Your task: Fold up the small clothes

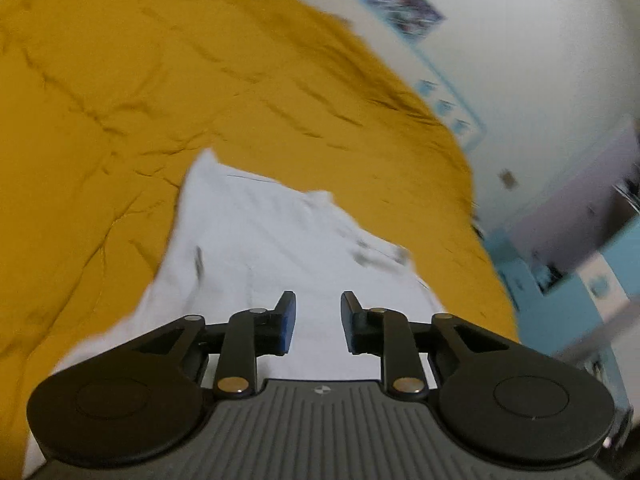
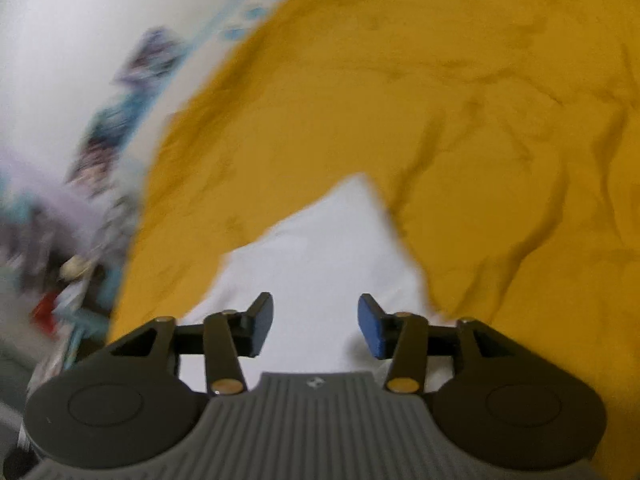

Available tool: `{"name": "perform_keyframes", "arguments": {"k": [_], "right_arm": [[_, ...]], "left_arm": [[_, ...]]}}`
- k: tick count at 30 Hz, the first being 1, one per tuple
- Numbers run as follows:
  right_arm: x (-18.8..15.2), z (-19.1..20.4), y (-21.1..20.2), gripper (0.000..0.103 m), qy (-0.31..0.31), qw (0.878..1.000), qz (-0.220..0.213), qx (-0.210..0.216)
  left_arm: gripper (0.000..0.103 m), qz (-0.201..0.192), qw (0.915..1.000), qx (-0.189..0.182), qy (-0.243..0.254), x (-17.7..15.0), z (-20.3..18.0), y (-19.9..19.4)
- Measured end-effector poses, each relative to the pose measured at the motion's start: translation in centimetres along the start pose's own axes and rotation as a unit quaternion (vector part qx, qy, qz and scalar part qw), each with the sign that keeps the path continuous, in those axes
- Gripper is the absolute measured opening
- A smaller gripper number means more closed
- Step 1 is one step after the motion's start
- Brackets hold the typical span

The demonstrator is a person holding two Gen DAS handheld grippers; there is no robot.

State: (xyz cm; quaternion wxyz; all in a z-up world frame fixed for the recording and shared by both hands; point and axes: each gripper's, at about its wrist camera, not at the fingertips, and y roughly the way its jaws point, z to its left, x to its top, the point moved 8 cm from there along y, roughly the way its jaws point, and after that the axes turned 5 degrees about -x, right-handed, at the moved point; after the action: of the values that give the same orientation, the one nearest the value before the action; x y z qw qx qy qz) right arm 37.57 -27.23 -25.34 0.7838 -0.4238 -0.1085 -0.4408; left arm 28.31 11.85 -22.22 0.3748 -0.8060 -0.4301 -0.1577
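A small white garment (image 1: 272,240) lies flat on a mustard-yellow bedspread (image 1: 120,100), with a small dark print near its right edge. My left gripper (image 1: 318,320) is open and empty, just above the garment's near part. In the right wrist view the same white garment (image 2: 320,256) shows as a pointed shape on the yellow bedspread (image 2: 480,140). My right gripper (image 2: 316,324) is open and empty over the garment's near part. Both views are blurred.
The bed's edge drops off at the right in the left wrist view, beside a white wall with posters (image 1: 408,4) and pale blue furniture (image 1: 580,300). In the right wrist view, clutter (image 2: 60,280) lies on the floor left of the bed.
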Motion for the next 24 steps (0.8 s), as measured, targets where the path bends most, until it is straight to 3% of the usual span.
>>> {"name": "perform_keyframes", "arguments": {"k": [2, 5, 9, 14, 17, 20, 24], "right_arm": [[-2.0, 0.5, -3.1, 0.055, -0.020, 1.000, 0.010, 0.013], [-5.6, -0.3, -8.1, 0.056, -0.043, 0.999, 0.023, 0.024], [-8.7, -3.4, -13.5, 0.057, -0.077, 0.996, 0.033, 0.001], [-10.9, -7.8, -19.2, 0.058, -0.114, 0.992, 0.059, -0.017], [-11.1, -10.6, -21.0, 0.060, -0.127, 0.989, 0.077, -0.011], [-11.8, -12.7, -21.5, 0.062, -0.107, 0.987, 0.116, 0.043], [-12.8, -14.1, -20.6, 0.064, -0.063, 0.983, 0.158, 0.074]], "left_arm": [[0.031, 0.013, 0.9996, -0.021, 0.010, -2.0, -1.4, -3.0], [0.033, 0.030, 0.9991, -0.022, 0.019, -5.5, -1.9, -7.3], [0.033, 0.053, 0.9985, -0.007, -0.008, -9.8, -0.2, -12.0], [0.034, 0.049, 0.9984, 0.014, -0.022, -11.9, 3.1, -17.4], [0.058, 0.060, 0.9970, 0.013, -0.046, -12.3, 5.1, -19.9], [0.060, 0.069, 0.9958, -0.014, -0.059, -12.7, 6.5, -21.6], [0.061, 0.082, 0.9945, -0.022, -0.061, -12.8, 8.6, -22.0]]}}
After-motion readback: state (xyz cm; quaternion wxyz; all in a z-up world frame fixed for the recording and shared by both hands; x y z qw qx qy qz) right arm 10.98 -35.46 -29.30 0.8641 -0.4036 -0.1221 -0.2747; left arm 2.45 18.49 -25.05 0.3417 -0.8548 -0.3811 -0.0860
